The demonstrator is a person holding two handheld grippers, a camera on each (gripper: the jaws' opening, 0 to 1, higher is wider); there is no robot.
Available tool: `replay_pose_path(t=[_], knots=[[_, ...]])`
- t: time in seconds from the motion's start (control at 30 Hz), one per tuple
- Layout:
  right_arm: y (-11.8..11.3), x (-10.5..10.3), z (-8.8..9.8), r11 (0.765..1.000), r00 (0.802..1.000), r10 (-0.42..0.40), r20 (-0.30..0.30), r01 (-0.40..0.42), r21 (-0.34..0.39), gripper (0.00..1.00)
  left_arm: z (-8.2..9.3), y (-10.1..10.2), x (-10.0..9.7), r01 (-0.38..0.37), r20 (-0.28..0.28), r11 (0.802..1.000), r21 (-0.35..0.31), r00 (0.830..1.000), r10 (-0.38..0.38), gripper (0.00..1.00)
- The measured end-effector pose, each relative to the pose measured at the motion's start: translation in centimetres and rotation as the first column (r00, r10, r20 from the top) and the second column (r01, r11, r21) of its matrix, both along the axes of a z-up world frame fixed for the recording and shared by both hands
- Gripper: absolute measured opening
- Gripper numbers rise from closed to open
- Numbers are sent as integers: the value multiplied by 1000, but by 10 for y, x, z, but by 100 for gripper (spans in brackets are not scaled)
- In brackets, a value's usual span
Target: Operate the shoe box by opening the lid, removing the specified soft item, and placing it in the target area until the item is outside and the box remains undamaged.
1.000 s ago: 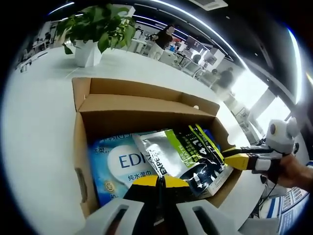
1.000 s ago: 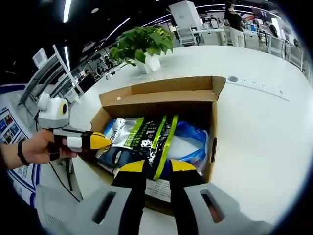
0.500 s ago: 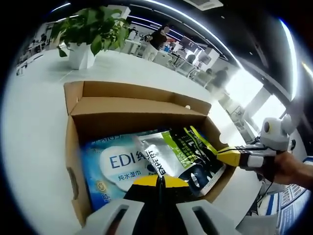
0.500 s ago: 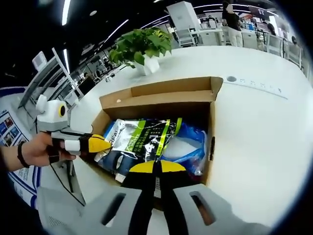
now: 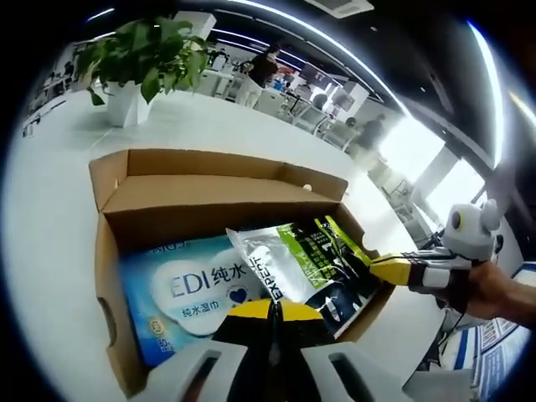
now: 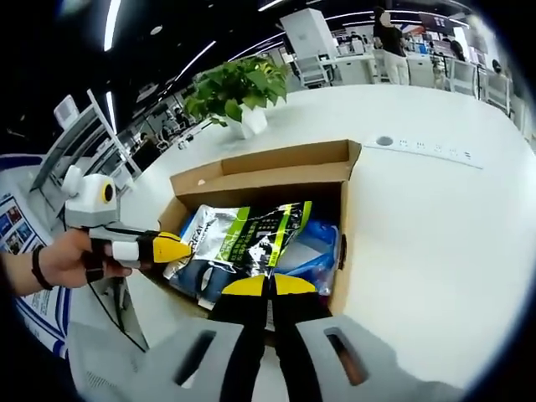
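Right gripper [image 6: 269,286] is clamped on the near edge of the black-and-green pouch [image 6: 251,239], which lies inside the open cardboard box [image 6: 347,218], long axis running away from it. Left gripper [image 5: 270,311], jaws closed, looks pinched on the pouch too.

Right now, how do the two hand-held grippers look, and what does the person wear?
Both grippers have light grey bodies, black jaws and yellow tips. The left gripper carries a white housing with a yellow-ringed part; its hand wears a dark wristband. The right gripper has the same white housing and white bands.
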State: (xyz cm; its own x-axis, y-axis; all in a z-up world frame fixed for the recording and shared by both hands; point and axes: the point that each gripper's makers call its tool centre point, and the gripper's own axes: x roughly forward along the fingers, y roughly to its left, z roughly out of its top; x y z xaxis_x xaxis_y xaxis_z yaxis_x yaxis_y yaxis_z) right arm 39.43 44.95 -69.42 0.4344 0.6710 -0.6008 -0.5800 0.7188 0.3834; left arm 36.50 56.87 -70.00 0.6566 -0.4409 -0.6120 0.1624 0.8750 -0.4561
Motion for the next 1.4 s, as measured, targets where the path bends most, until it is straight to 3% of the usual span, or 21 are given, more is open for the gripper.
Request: replay_pose_path(t=[0.7, 1.4], knots=[[-31, 3, 29, 996, 997, -70, 42, 68, 53, 0, 26, -29, 16, 73, 45, 997, 24, 996, -74, 0], [-99, 3, 36, 984, 983, -172, 60, 169, 59, 0, 37, -97, 30, 194, 67, 980, 38, 978, -196, 0]])
